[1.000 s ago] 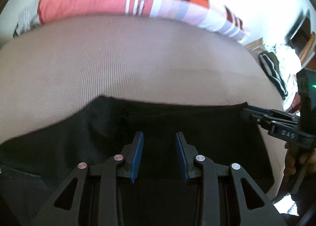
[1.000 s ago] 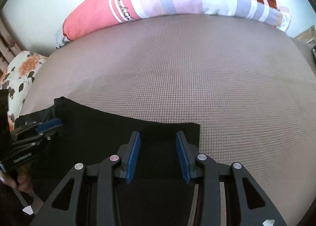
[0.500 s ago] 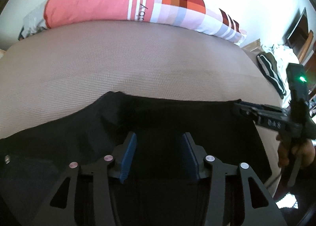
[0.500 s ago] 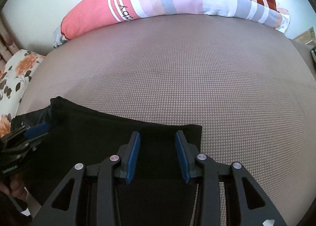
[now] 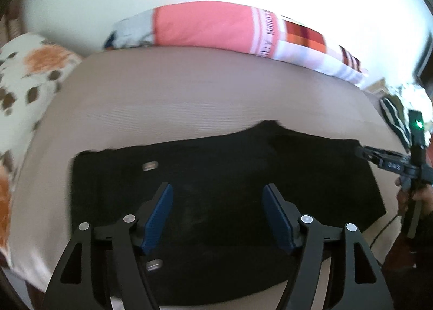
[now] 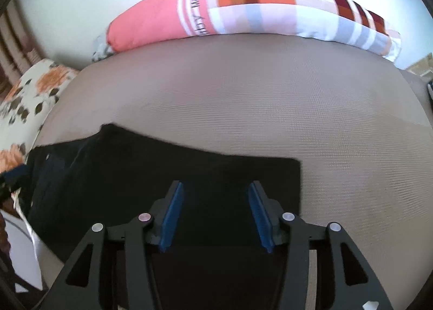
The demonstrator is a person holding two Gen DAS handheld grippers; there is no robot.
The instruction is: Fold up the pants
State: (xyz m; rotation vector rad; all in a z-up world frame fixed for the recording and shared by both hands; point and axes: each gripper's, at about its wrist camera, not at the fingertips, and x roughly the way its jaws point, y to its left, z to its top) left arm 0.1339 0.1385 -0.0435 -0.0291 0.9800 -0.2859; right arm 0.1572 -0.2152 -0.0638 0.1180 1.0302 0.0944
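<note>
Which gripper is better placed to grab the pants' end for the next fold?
Probably right: the right gripper hangs open beside the pants' right-hand edge, while the left gripper is open over their middle.

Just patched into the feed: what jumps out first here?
The black pants lie flat across the near edge of the tan bed, under both open grippers, left and right. Behind, a long pink and checked pillow lies along the wall.

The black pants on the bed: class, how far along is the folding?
Done: the black pants lie flat as a folded rectangle on the brown bed cover. In hand: nothing; the left hand-held gripper and right hand-held gripper are both open above the cloth. Left: probably a further fold.
</note>
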